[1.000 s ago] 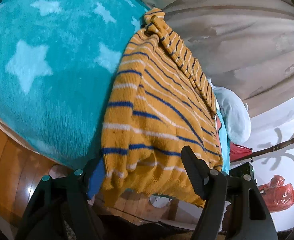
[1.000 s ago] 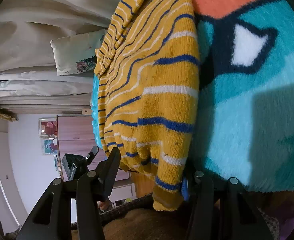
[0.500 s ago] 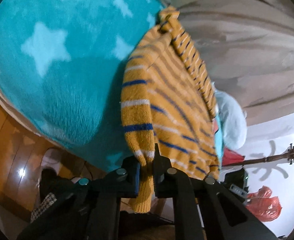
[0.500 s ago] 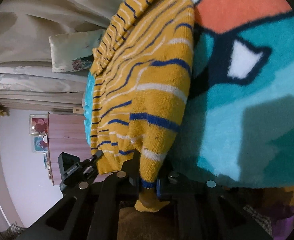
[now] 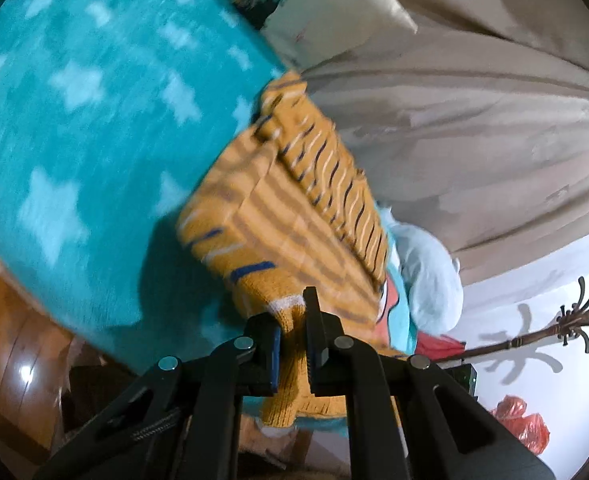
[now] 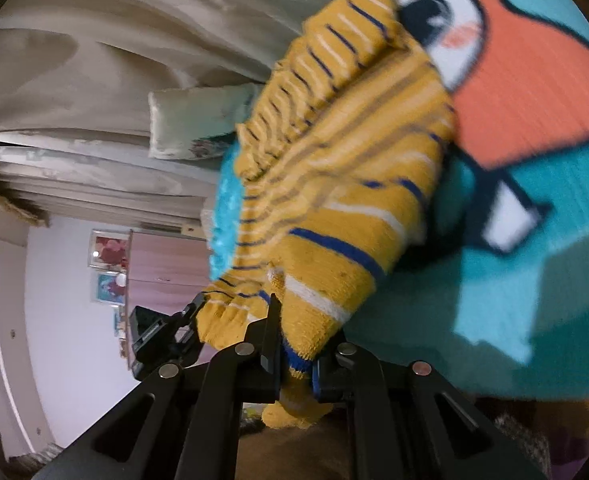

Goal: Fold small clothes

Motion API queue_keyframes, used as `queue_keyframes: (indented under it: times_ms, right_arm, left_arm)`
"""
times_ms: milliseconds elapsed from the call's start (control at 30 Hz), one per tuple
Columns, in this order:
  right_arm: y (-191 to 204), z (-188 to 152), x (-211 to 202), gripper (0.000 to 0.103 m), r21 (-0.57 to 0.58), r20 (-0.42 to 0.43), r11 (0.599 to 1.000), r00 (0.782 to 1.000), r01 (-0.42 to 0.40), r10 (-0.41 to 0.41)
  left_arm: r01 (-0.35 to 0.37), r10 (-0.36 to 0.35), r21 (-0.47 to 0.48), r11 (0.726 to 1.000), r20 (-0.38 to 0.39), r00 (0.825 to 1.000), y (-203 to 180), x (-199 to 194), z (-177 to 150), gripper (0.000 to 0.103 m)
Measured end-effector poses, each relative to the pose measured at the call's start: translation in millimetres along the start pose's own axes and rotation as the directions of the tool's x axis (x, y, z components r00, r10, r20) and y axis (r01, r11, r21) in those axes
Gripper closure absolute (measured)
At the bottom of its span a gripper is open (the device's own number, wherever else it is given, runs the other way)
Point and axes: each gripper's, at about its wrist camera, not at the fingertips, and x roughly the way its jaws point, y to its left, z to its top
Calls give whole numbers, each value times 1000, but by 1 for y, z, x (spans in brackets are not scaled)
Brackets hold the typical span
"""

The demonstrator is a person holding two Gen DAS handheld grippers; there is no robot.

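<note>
Left wrist view. Left claw (image 5: 294, 344): lower centre of frame, angled downward, black fingers (image 5: 318, 320) clamped together on the hem corner of the sweater (image 5: 278, 216). Sweater: mustard knit with blue and white stripes, centre of frame, near end raised off the blanket (image 5: 74, 140), far end resting on it. Blanket: teal with pale stars, left half. Curtain (image 5: 474, 120): beige, upper right. Pillow (image 5: 334, 4): top centre, partly cut off. Coat stand (image 5: 554, 328): right edge. Motion blur softens the stripes and stars.

Right wrist view. Right claw (image 6: 296, 352): lower centre, shut tight on the other hem corner of the sweater (image 6: 334, 168); the cloth tip hangs below the fingers (image 6: 272, 336). Blanket (image 6: 534, 260): teal with an orange cartoon figure, right half. Curtain (image 6: 94, 60): upper left. Left claw (image 6: 166, 332): a dark shape at lower left, mostly hidden by knit.
</note>
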Motion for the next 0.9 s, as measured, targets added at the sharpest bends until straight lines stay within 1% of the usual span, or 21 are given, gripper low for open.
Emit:
queue_keyframes:
  times_ms: [133, 300, 400, 433, 467, 533, 567, 633, 700, 767, 833, 900]
  right_arm:
    - [14, 37, 6, 92, -11, 35, 1000, 999, -5, 6]
    - [32, 93, 19, 92, -23, 96, 999, 995, 26, -24]
    - [29, 132, 28, 92, 22, 130, 999, 991, 32, -35]
    - [26, 143, 33, 92, 42, 136, 999, 990, 32, -37]
    - [20, 158, 39, 92, 74, 143, 997, 989, 27, -38]
    - [9, 177, 48, 92, 124, 157, 992, 987, 20, -40]
    - [3, 187, 53, 89, 150, 164, 989, 986, 9, -34]
    - [-11, 202, 60, 89, 198, 181, 980, 983, -30, -7]
    - [-25, 214, 66, 82, 255, 199, 964, 979, -82, 31]
    - [-36, 222, 66, 57, 291, 239, 947, 969, -134, 63]
    - [-46, 229, 64, 50, 324, 292, 930, 953, -173, 76]
    - [-54, 236, 66, 49, 365, 333, 913, 941, -185, 58]
  left_arm:
    - [-12, 11, 37, 999, 21, 1000, -23, 12, 38, 94]
    - [-5, 4, 76, 997, 5, 1000, -53, 47, 100, 94]
    - [-5, 6, 84, 996, -9, 1000, -60, 78, 136, 94]
    - [-14, 15, 87, 996, -13, 1000, -62, 92, 150, 94]
    - [-21, 23, 89, 996, -18, 1000, -64, 102, 160, 94]
    - [-38, 41, 102, 994, -35, 999, -67, 125, 179, 94]
    - [-52, 57, 114, 992, -46, 997, -69, 138, 188, 94]
    - [-65, 74, 148, 987, -60, 995, -73, 159, 202, 94]
    - [-74, 88, 164, 984, -83, 993, -75, 177, 214, 93]
    - [-69, 85, 158, 985, -95, 992, -73, 191, 225, 89]
    - [-53, 68, 139, 989, -103, 992, -70, 200, 235, 83]
    - [-27, 39, 103, 994, -114, 993, -64, 209, 245, 81]
